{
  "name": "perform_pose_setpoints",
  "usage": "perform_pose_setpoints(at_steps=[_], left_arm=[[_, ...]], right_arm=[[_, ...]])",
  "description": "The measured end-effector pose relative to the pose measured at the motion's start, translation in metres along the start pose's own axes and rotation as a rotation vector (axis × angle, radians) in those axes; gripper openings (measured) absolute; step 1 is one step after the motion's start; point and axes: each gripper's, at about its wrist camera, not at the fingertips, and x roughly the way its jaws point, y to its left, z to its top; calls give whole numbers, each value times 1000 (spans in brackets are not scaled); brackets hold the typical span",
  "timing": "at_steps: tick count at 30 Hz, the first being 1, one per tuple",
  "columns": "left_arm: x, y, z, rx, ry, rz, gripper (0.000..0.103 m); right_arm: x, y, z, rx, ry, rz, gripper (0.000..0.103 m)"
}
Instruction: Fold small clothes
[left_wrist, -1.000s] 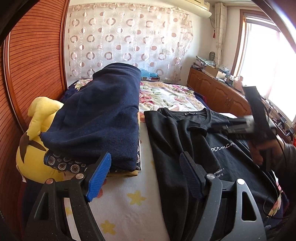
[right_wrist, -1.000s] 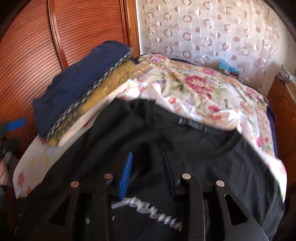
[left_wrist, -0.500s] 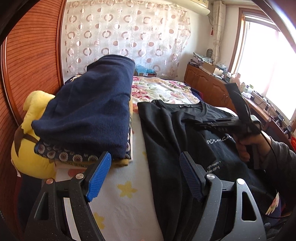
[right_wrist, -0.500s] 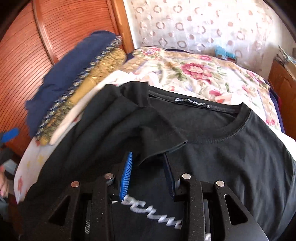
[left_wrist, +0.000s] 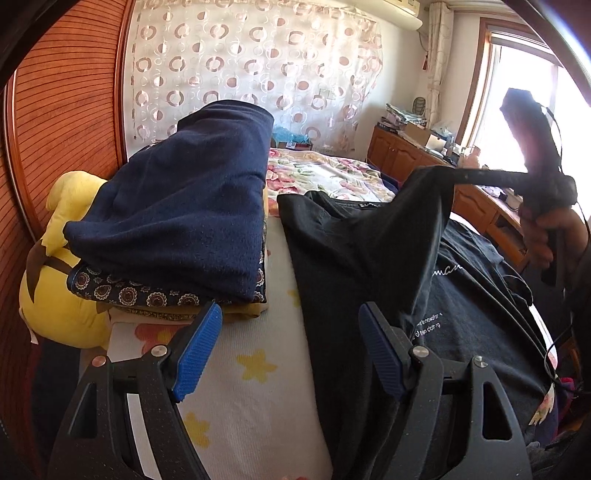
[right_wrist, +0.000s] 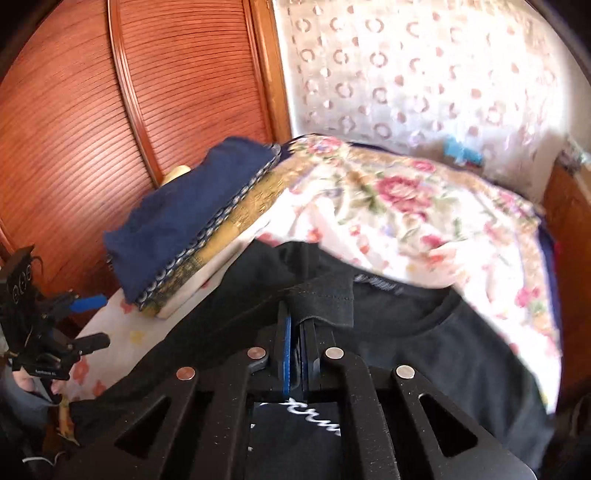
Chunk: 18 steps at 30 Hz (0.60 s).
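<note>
A black T-shirt (left_wrist: 461, 314) with white lettering lies face up on the bed, neckline toward the far end. My right gripper (right_wrist: 295, 343) is shut on its left sleeve (right_wrist: 321, 299), the hem pinched between the blue pads. In the left wrist view that gripper (left_wrist: 443, 173) holds the sleeve (left_wrist: 406, 229) raised above the shirt like a tent. My left gripper (left_wrist: 290, 350) hovers open over the shirt's near left edge, one pad over the star-print sheet, the other over black cloth, with nothing gripped. It shows at the left edge of the right wrist view (right_wrist: 92, 322).
A stack of folded clothes (left_wrist: 184, 206), navy on top, sits left of the shirt (right_wrist: 177, 218). A yellow plush toy (left_wrist: 59, 295) leans beside it against the wooden wardrobe (left_wrist: 66, 110). A floral bedspread (right_wrist: 406, 214) covers the far bed. A wooden cabinet (left_wrist: 399, 155) stands at right.
My right gripper has closed on the shirt's sleeve and risen, pulling the sleeve up off the shirt. The left gripper has stayed open and nearly still.
</note>
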Motion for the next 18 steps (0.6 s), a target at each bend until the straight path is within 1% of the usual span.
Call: perform_pose_setpoints(at_steps=[1,2,3,4,6,9,11,13,14,15,17,18], left_arm=[[0,-2,1,2,-2,-2,77],[-1,-3,1,4,-4,-4,77],[-1,-4,3,7,-5,-5,77],[-2,-5,4,10,-9,-6,77],[-2,-8,6,19,-14,-8,77],[2,-15,14,41,-15,-5,77],[7,-22,21,64,-16,-6,77],[15,-31,30,86,-16,-19,77],[20,-34,35,94,-11,-23,77],[26,-40,40,107,-5,-29,77],[36,-49,48,130,4,-46,77],[44,-55,52,141,15,-51,74]], right_arm=[[0,0,3,-1,8,-29,10],[3,-2,4,-6,30,-63,13],[8,-5,3,-7,46,-111,21],[14,-9,1,6,61,-141,25],[22,-17,-5,40,85,-144,26],[26,-22,-20,54,89,-146,28],[22,-28,-34,61,82,-162,28],[17,-33,-40,65,66,-178,28],[12,-39,-49,72,60,-186,28],[14,-41,-48,76,59,-191,28],[6,-52,-60,91,53,-211,28],[3,-55,-66,100,49,-221,28]])
